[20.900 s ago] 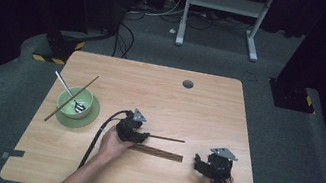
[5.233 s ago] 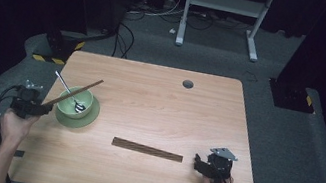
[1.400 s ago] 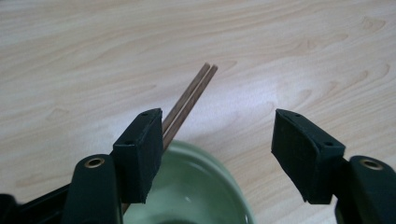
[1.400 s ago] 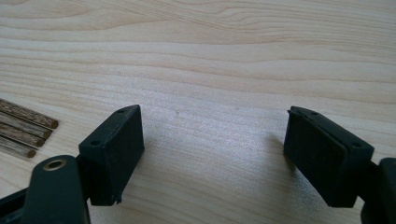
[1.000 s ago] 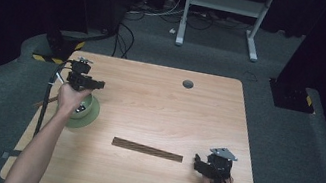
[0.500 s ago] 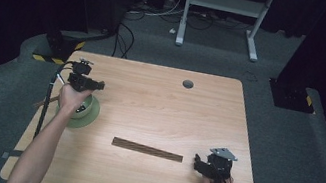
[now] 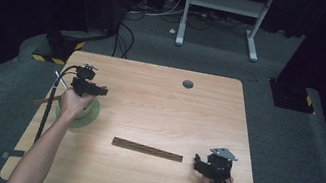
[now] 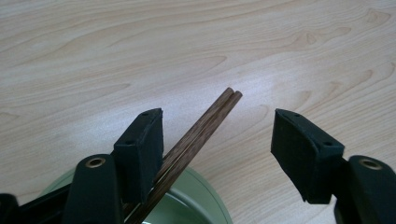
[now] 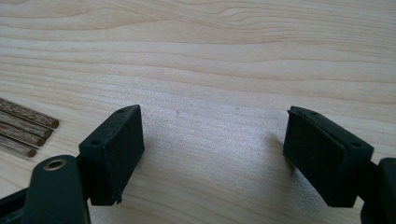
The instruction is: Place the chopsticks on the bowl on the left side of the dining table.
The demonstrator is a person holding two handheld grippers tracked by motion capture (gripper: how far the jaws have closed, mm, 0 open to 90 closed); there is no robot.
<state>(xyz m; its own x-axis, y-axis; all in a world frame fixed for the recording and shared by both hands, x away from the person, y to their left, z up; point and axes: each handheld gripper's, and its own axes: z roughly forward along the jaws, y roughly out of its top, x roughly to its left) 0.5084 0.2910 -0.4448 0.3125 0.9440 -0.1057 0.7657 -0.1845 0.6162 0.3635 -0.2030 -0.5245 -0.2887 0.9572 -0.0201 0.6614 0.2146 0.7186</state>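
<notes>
- The wooden table (image 7: 159, 101) is carrying everything.
- The green bowl (image 7: 80, 113) is sitting near the table's left edge, under the left hand.
- The left gripper (image 8: 217, 140) is hovering over the bowl with jaws spread; a pair of dark chopsticks (image 8: 196, 135) is leaning on its left pad, ends over the rim.
- The right gripper (image 9: 212, 149) is resting near the front right corner, jaws spread, nothing between them.
- More chopsticks (image 7: 147, 149) are lying flat near the front edge, left of the right gripper.

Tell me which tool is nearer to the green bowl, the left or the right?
The left. The left tool is right over the green bowl, with a pair of chopsticks between its open jaws. The right tool rests far off, near the table's opposite corner.
</notes>
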